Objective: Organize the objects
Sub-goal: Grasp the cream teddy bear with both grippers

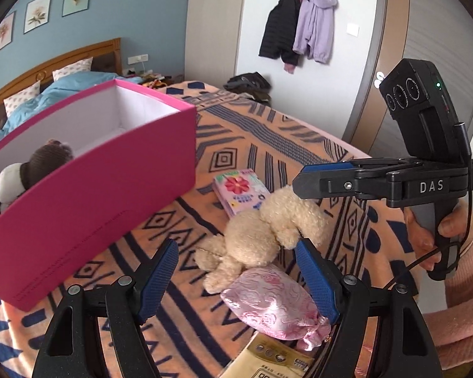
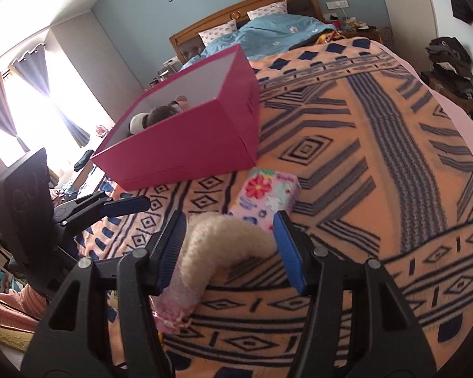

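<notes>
A cream plush toy (image 1: 261,230) lies on the patterned blanket (image 1: 268,138), with a pink satin pouch (image 1: 268,302) against its near side. My left gripper (image 1: 236,278) is open low over both, its fingers apart on either side and pressing on nothing. My right gripper (image 1: 302,182), held by a hand, hovers just above the toy's head. In the right wrist view the right gripper (image 2: 230,247) is open with the plush toy (image 2: 227,236) between its fingers. A pink box (image 1: 104,186) to the left holds brown and white soft toys (image 1: 31,170).
A floral tissue pack (image 1: 241,190) lies beyond the plush toy, beside the pink box (image 2: 186,145). A gold packet (image 1: 268,362) sits at the near edge. The left gripper (image 2: 132,204) shows at the left. Pillows and a blue quilt (image 2: 268,31) lie at the headboard.
</notes>
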{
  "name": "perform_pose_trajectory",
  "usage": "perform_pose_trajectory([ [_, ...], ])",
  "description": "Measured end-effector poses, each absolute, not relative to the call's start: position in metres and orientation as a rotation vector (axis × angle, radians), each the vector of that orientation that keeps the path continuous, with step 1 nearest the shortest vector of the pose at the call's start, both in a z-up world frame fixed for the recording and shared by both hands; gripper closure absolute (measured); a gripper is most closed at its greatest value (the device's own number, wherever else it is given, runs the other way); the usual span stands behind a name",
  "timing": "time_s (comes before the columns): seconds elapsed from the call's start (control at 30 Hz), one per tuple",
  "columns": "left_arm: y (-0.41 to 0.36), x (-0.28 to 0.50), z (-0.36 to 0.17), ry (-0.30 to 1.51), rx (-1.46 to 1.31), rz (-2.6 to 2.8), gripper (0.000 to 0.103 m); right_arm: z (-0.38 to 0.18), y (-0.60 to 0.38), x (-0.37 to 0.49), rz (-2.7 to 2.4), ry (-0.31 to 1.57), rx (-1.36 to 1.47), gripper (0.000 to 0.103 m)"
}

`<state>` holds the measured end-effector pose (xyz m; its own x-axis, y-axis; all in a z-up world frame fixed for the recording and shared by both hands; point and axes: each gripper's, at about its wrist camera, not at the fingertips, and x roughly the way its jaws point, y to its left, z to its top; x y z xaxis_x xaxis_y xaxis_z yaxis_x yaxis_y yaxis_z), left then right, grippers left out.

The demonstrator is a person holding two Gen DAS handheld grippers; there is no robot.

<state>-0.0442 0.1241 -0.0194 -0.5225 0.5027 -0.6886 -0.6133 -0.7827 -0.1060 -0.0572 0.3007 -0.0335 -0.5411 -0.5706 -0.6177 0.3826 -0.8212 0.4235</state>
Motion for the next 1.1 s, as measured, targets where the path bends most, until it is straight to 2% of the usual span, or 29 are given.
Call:
perform_pose_trajectory([
  [0.4, 0.123, -0.056, -0.037, 0.152, -1.069, 2.267, 0.025, -0.044, 0.283, -0.063, -2.211, -0.39, 1.066, 0.044],
  [0.63, 0.113, -0.061, -0.036, 0.137, -1.064, 2.313, 0.026, -0.035, 0.25, -0.07, -2.157, -0.332, 1.015, 0.044],
  [0.8, 0.107, -0.065, -0.039, 0.115, -1.083, 2.318, 0.041, -0.04, 0.236, -0.074, -2.146, -0.289, 1.026, 0.044],
  [1.1, 0.104, -0.068, -0.043, 0.118, -1.09, 2.311, 0.041, -0.048, 0.241, -0.08, -2.206, -0.253, 1.072, 0.044],
])
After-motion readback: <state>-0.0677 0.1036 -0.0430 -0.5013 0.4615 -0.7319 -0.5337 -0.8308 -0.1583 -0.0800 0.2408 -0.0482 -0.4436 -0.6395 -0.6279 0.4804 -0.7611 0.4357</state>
